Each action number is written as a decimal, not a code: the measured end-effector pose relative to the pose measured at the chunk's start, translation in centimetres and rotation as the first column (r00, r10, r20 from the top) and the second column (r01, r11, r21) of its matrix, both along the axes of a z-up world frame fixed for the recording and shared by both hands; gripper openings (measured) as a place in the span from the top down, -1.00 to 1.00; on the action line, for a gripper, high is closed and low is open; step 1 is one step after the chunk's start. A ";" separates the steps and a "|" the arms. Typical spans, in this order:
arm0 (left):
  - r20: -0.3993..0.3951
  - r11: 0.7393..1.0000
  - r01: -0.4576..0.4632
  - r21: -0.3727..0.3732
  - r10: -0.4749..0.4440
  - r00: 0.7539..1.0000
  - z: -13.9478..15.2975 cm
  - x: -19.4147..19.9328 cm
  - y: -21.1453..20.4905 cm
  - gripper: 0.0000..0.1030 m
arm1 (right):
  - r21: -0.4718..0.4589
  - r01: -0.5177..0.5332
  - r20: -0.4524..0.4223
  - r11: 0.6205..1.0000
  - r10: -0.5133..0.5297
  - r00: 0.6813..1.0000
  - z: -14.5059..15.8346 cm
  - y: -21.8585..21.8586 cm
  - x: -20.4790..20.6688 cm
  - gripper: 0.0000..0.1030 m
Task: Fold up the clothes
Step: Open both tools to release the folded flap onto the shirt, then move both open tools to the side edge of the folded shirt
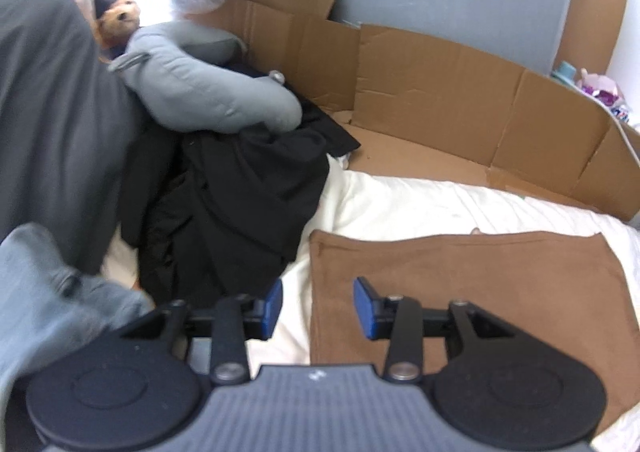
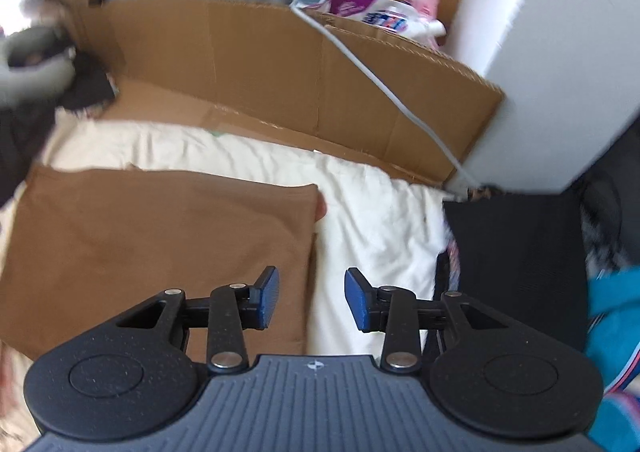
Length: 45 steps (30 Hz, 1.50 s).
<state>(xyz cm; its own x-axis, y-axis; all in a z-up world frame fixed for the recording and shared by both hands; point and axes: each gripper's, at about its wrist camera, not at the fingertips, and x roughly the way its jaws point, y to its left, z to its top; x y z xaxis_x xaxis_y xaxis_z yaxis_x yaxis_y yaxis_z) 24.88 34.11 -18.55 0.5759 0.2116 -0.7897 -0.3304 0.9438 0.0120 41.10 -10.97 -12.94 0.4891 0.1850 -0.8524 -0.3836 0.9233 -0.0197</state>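
Observation:
A brown garment lies flat, folded into a rectangle, on the white sheet. My left gripper hovers open over its left edge, nothing between the blue pads. In the right wrist view the same brown garment fills the left half, and my right gripper hangs open above its right edge and the white sheet. A heap of black clothes lies to the left of the brown garment.
Flattened cardboard lines the far side of the bed. A grey neck pillow and a plush toy sit on the black heap. A black cloth and a turquoise cloth lie at the right, with a white cable and detergent pouch.

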 end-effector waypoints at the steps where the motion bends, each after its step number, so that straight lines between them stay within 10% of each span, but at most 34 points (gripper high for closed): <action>1: 0.002 1.000 -0.007 0.000 0.007 1.000 0.2 -0.7 -0.2 0.18 | 0.031 0.016 0.019 0.999 -0.016 1.000 -0.1 -0.6 -0.6 0.16; 25: -0.083 0.981 -0.181 -0.070 0.175 0.981 -4.3 -14.4 -5.1 0.14 | 0.260 0.203 -0.114 0.944 -0.179 0.977 -11.5 -9.3 -10.7 0.16; 37: -0.153 0.837 -0.442 -0.322 0.415 0.897 -11.2 -16.7 -4.6 0.14 | 0.422 0.391 -0.344 0.818 -0.255 0.904 -19.1 -10.9 -12.0 0.16; 45: -0.129 0.765 -0.485 -0.424 0.479 0.868 -13.9 -17.5 -4.2 0.14 | 0.539 0.529 -0.467 0.655 -0.290 0.835 -22.3 -12.0 -12.0 0.11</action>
<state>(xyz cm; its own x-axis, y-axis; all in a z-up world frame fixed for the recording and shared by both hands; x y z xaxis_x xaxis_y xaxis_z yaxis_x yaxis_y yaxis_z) 7.34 29.89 -32.48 0.4801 0.0974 -0.8718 -0.7456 0.5688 -0.3471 29.07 -22.98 -35.21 0.3783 0.5739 -0.7264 0.1652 0.7302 0.6630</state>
